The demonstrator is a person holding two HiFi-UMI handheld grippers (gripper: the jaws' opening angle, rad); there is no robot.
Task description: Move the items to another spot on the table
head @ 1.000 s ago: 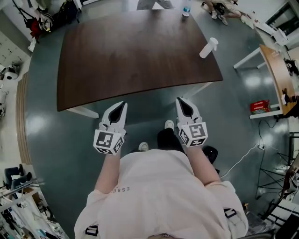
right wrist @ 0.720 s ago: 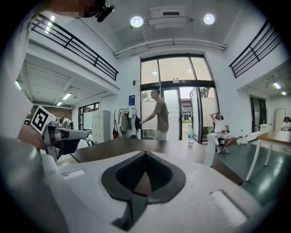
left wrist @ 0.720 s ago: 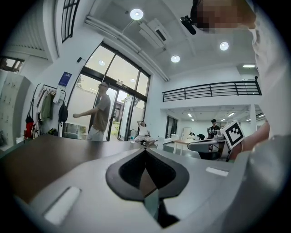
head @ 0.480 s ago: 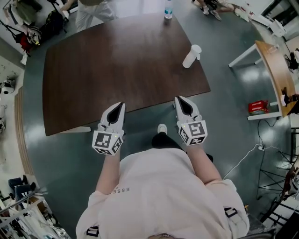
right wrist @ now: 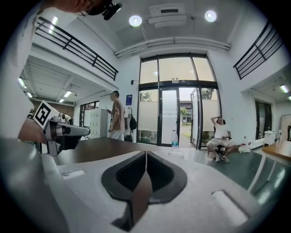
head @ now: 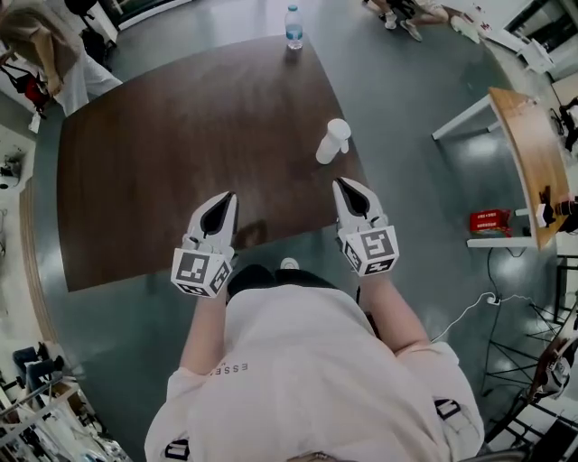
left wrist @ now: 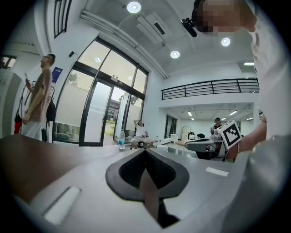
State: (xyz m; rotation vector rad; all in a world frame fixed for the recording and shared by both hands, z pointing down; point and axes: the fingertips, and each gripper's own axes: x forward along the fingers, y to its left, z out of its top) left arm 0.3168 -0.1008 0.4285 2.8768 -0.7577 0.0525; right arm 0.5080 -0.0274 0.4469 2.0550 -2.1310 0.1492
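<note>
1. The dark table (head: 163,153) filled the head view, with its near edge right under both grippers.
2. The right gripper (head: 348,188) had its jaws pressed together on nothing, with its tips over the table's near right corner.
3. The left gripper (head: 224,200) was closed and empty too, off to the left.
4. The white cup (head: 332,142) looked upright by the right edge, just ahead of the right gripper. That made it the right hand's pick, I'd judge.
5. The water bottle (head: 293,25) stood at the far edge, well apart from both.
</note>
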